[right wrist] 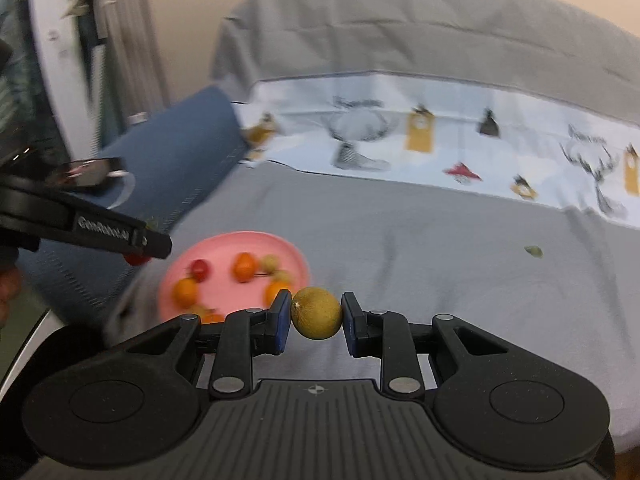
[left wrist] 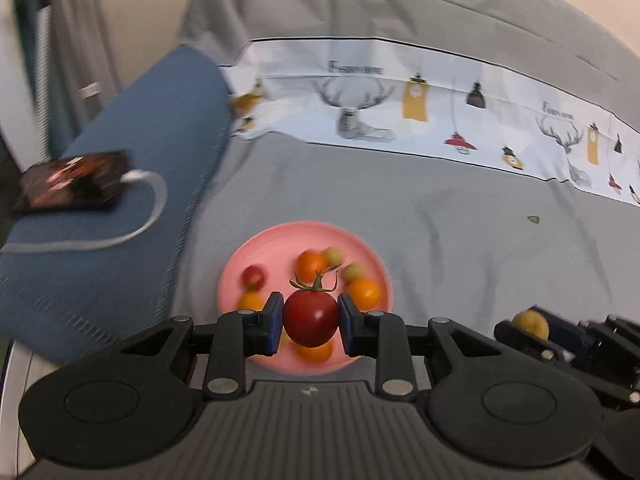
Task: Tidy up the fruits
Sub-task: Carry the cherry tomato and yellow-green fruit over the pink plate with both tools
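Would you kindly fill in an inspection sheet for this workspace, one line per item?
Surface: grey cloth with a white printed strip across the back.
Job's things: pink plate holding small red, orange and greenish fruits; red tomato and brownish-yellow fruit held above the cloth.
Clutter: small green scrap on the cloth; phone on the blue cushion.
Grippers: left gripper shut on the red tomato; right gripper shut on the brownish-yellow fruit.
Cables: white cable running from the phone across the cushion.
Surroundings: beige wall behind; the rest is blurred.
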A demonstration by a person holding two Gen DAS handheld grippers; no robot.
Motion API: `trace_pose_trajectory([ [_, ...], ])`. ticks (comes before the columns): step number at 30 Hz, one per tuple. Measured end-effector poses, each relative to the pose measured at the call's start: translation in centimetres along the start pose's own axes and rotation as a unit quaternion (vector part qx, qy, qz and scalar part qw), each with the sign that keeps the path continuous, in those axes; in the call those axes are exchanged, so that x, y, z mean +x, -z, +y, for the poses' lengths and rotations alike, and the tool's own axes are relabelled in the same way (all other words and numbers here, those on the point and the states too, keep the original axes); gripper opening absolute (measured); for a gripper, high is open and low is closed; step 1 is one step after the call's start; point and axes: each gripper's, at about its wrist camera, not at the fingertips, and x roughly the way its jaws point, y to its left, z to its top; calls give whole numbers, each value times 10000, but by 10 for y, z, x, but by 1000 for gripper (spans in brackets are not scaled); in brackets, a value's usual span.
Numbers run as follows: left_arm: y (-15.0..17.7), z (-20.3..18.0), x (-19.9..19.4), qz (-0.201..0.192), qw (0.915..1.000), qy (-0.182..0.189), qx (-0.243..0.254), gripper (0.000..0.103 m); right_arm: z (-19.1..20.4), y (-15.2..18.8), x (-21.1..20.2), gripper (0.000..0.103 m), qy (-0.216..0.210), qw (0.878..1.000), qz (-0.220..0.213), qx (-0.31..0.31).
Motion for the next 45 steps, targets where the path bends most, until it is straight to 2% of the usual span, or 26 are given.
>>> trace_pose_trajectory([
  [6, 35, 31, -32, 48, 9988, -256, -419, 32, 29, 3, -35, 28, -87, 9987, -277, -417],
  [12, 56, 47, -50, 95, 9973, -306, -658, 32, 37, 12, -59, 28, -21, 9977, -419, -540],
  [23, 59, 44, -65, -116, 9975, -247, -653, 32, 40, 14, -73, 28, 69, 9963, -601, -613],
  [45, 56, 48, -52, 23, 9972, -222, -708, 32, 41, 14, -63, 28, 84, 9973, -437, -582],
])
